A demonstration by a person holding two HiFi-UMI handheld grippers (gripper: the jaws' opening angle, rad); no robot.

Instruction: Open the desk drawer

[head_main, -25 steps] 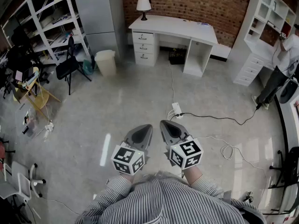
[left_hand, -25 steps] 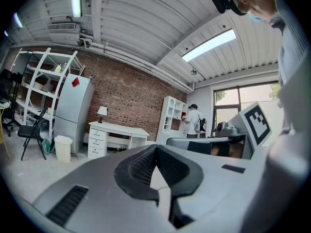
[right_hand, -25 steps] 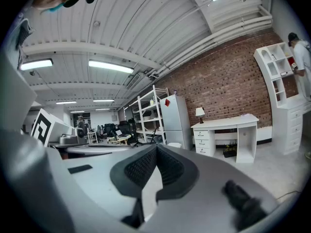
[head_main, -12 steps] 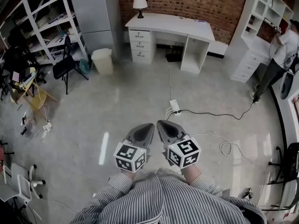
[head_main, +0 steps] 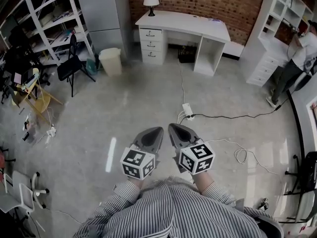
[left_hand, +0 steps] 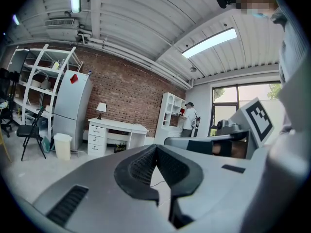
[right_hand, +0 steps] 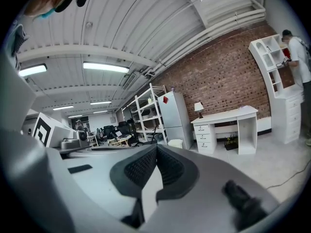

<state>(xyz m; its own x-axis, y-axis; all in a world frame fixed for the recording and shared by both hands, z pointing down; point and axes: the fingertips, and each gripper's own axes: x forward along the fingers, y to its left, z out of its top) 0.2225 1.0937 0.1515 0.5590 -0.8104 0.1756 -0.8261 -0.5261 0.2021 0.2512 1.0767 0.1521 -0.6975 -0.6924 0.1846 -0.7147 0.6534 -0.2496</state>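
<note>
L claw (head_main: 157, 131), R claw (head_main: 172, 128): no shift

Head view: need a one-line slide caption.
Left tool and right tool, both shut and empty, side by side; white desk with closed drawers far across the room.

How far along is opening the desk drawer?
Done: nothing yet. The desk stands far across the floor, and its three drawers look closed. In hand: nothing. The left gripper and right gripper are both shut and empty, close in front of the person. Left: walk over, grip a drawer handle, pull it open.
</note>
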